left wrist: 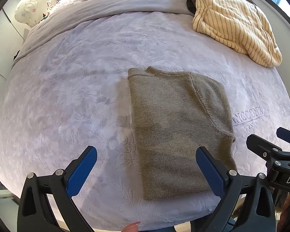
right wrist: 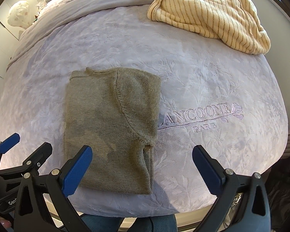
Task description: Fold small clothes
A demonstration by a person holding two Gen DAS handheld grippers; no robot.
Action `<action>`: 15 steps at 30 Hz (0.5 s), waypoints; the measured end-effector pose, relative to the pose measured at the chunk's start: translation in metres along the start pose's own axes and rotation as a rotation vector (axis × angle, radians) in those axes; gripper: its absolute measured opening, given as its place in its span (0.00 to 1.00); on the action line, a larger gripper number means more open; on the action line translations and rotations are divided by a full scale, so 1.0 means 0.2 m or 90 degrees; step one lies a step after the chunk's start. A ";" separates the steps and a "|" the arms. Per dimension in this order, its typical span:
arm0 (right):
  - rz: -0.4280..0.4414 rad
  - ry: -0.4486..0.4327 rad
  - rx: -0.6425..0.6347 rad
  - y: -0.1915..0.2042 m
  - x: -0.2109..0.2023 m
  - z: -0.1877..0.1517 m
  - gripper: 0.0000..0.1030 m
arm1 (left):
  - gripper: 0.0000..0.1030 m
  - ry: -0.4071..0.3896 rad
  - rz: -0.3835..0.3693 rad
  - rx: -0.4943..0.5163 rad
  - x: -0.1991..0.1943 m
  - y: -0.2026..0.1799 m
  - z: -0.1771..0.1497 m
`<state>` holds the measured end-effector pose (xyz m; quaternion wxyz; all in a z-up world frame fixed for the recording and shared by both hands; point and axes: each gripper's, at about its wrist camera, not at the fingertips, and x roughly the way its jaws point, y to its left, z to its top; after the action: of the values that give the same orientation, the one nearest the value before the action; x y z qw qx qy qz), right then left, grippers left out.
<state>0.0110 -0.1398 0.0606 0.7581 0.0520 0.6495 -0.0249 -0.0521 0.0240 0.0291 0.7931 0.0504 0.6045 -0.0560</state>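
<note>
A lavender bed (left wrist: pixel 71 89) is filling the room. Both the left gripper (left wrist: pixel 146 166) and right gripper (right wrist: pixel 142 166) are hovering with fingers wide apart, empty, over the folded olive sweater (right wrist: pixel 110 119) lying near the bed's edge; a striped blanket (right wrist: pixel 208 11) is sitting beyond.

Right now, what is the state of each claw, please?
Left claw: open, holding nothing, above the folded sweater.
Right claw: open, holding nothing.
</note>
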 end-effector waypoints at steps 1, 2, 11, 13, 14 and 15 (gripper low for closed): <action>-0.001 0.000 0.000 0.00 0.00 0.00 1.00 | 0.99 0.000 0.000 0.000 0.00 0.00 0.00; 0.000 0.000 0.000 0.00 0.00 0.00 1.00 | 0.99 0.000 0.000 0.000 0.00 0.00 0.00; 0.001 0.001 0.001 0.00 0.00 0.00 1.00 | 0.99 0.003 0.000 -0.001 0.01 0.01 0.00; 0.001 0.001 0.001 0.01 0.00 0.00 1.00 | 0.99 0.003 0.001 -0.001 0.01 0.01 0.00; 0.001 0.001 0.001 0.01 0.00 0.00 1.00 | 0.99 0.003 0.000 -0.001 0.01 0.01 0.00; 0.001 0.001 0.001 0.01 0.01 0.00 1.00 | 0.99 0.003 0.001 -0.001 0.01 0.01 0.00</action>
<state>0.0119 -0.1386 0.0597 0.7576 0.0531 0.6501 -0.0247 -0.0509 0.0253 0.0278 0.7919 0.0505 0.6061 -0.0553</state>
